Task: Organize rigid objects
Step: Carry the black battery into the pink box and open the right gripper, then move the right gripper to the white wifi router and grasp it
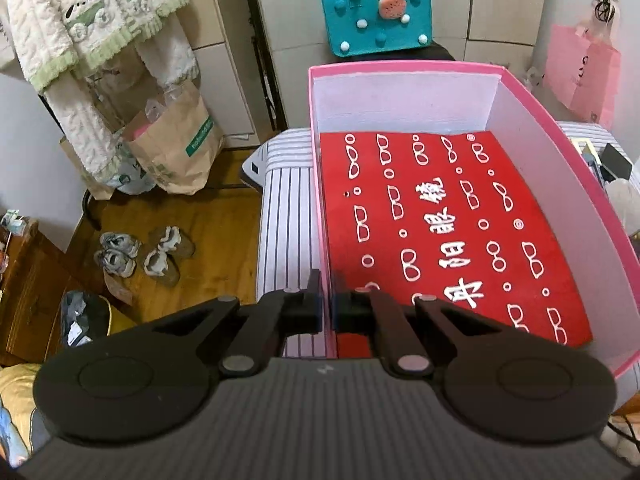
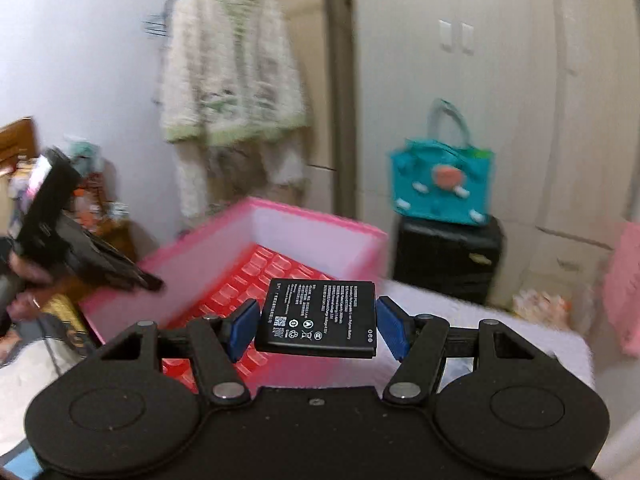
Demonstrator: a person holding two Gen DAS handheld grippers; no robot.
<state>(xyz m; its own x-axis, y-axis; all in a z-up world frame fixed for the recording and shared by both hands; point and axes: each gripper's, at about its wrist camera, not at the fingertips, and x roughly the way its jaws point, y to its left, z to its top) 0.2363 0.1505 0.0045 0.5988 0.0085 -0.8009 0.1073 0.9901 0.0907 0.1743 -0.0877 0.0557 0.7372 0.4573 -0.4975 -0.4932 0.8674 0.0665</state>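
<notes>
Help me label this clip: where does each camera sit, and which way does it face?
Left wrist: on the left gripper, looking down into the pink box, jaws clamped on its wall; only the gripper shows.
Right wrist: on the right gripper, facing across the room, holding a black battery; the other gripper and a hand show at left.
Shared: pink box, teal bag, hanging robe.

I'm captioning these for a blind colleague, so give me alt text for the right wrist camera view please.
The right gripper holds a flat black battery between its blue pads, above a striped surface. Behind it sits an open pink box with a red lining, its near left wall pinched by the left gripper; a teal bag rests on a black suitcase beyond.
</notes>
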